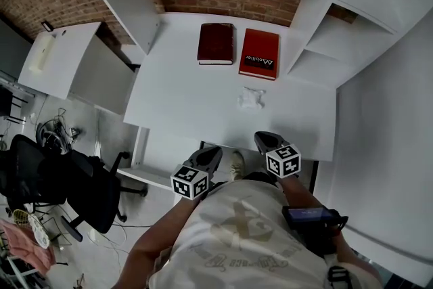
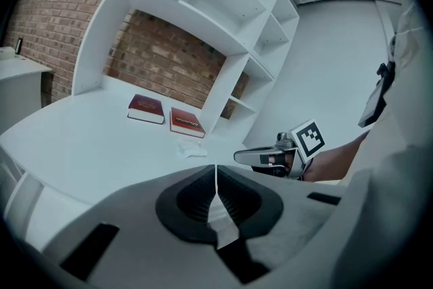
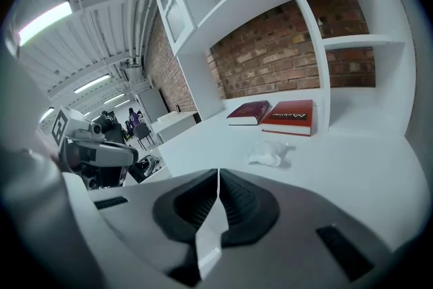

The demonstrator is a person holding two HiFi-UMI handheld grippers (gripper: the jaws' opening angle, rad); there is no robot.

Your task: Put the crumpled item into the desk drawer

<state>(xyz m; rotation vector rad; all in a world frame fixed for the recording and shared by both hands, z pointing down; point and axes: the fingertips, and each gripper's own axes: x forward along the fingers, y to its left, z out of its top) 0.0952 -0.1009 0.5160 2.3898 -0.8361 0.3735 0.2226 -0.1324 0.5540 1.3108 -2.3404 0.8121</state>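
The crumpled white item lies on the white desk, just in front of the two books. My left gripper and right gripper hover side by side at the desk's front edge, short of the item. Both are shut, with nothing between their jaws. From the left gripper view, the crumpled item sits ahead of the shut left gripper, with the right gripper alongside. From the right gripper view, the item lies ahead and slightly right of the right gripper. No drawer front is plainly visible.
A dark red book and a brighter red book lie at the back of the desk against the brick wall. White shelving rises at the right. A black office chair and a side table stand to the left.
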